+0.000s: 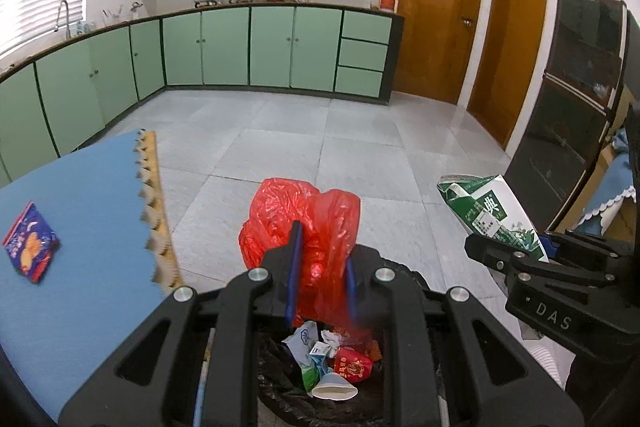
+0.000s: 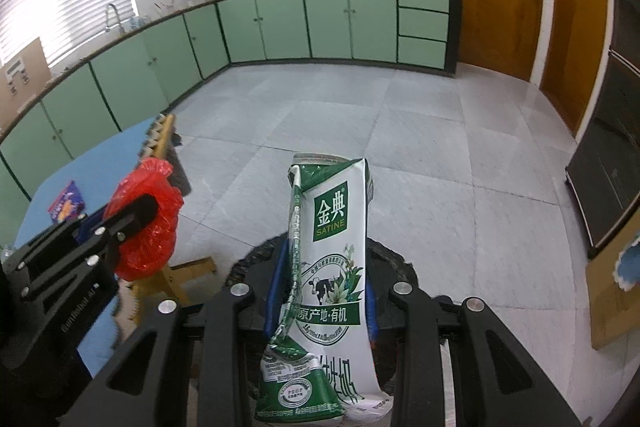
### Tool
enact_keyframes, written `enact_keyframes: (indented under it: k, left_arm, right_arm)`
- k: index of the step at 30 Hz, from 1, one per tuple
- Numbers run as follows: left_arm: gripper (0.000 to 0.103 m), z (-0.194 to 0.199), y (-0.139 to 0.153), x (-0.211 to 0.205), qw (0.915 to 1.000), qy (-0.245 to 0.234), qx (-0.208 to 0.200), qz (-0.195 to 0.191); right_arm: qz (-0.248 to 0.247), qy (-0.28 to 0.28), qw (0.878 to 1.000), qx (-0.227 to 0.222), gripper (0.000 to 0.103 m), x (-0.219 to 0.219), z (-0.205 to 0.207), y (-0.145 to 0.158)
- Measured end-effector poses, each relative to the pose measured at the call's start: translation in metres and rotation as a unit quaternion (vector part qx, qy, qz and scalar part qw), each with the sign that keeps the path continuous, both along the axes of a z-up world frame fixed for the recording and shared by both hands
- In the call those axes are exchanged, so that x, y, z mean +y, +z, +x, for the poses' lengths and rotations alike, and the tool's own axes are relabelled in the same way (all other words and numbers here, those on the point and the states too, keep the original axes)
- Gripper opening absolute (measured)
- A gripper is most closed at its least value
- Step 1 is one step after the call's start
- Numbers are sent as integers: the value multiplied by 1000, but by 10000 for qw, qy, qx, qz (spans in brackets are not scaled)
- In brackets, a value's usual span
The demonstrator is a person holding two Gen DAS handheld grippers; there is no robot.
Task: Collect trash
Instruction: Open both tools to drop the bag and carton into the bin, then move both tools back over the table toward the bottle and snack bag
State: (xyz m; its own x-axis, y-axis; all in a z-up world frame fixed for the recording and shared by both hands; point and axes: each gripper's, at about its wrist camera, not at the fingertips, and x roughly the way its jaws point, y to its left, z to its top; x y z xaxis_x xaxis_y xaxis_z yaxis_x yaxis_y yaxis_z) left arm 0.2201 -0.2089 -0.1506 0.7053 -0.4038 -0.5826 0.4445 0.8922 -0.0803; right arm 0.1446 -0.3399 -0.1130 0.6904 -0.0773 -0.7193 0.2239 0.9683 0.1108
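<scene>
Black-lined bin (image 1: pixel 280 379) holds our paper scraps; our left gripper (image 1: pixel 320 275) pinches the red bag (image 1: pixel 304 223), our right gripper (image 2: pixel 324 291) the milk carton (image 2: pixel 332 267), both tilted down above it.

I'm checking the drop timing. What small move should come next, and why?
Probably open the left gripper: it holds the red plastic bag directly above the black-lined trash bin. The right gripper, holding the crushed milk carton, can follow.

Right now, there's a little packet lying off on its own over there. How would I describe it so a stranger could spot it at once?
Start at the blue mat with the jagged edge, left of the black trash bin. The small snack packet lies flat on it, alone. It is dark blue with red edges and a picture of yellow crisps, unlike the red plastic bag and green-and-white milk carton held in the grippers.
</scene>
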Motion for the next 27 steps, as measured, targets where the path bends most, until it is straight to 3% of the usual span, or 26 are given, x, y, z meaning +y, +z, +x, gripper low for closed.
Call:
enact_keyframes:
  k: [8, 11, 13, 20, 23, 27]
  left_arm:
    - [23, 17, -20, -20, 9996, -189, 207, -51]
    - [43, 18, -18, -22, 9994, -258, 198, -109]
    - [45, 17, -15, -24, 9994, -283, 161, -127]
    - [51, 13, -2, -19, 9993, -263, 65, -239]
    - [59, 9, 4, -15, 9994, -225, 7, -257]
    - [60, 4, 14, -4, 9995, -150, -85, -268]
  right_arm:
    - [-9, -32, 9999, 96, 33, -11, 7, -14]
    - [-74, -31, 9999, 97, 45, -14, 10, -17]
    - [-154, -88, 9998, 90, 53, -16, 10, -17]
    - [-157, -214, 9996, 104, 54, -23, 4, -20]
    - [-207, -221, 9995, 54, 58, -21, 2, -16]
    - [-242, -166, 9996, -61, 64, -12, 0, -4]
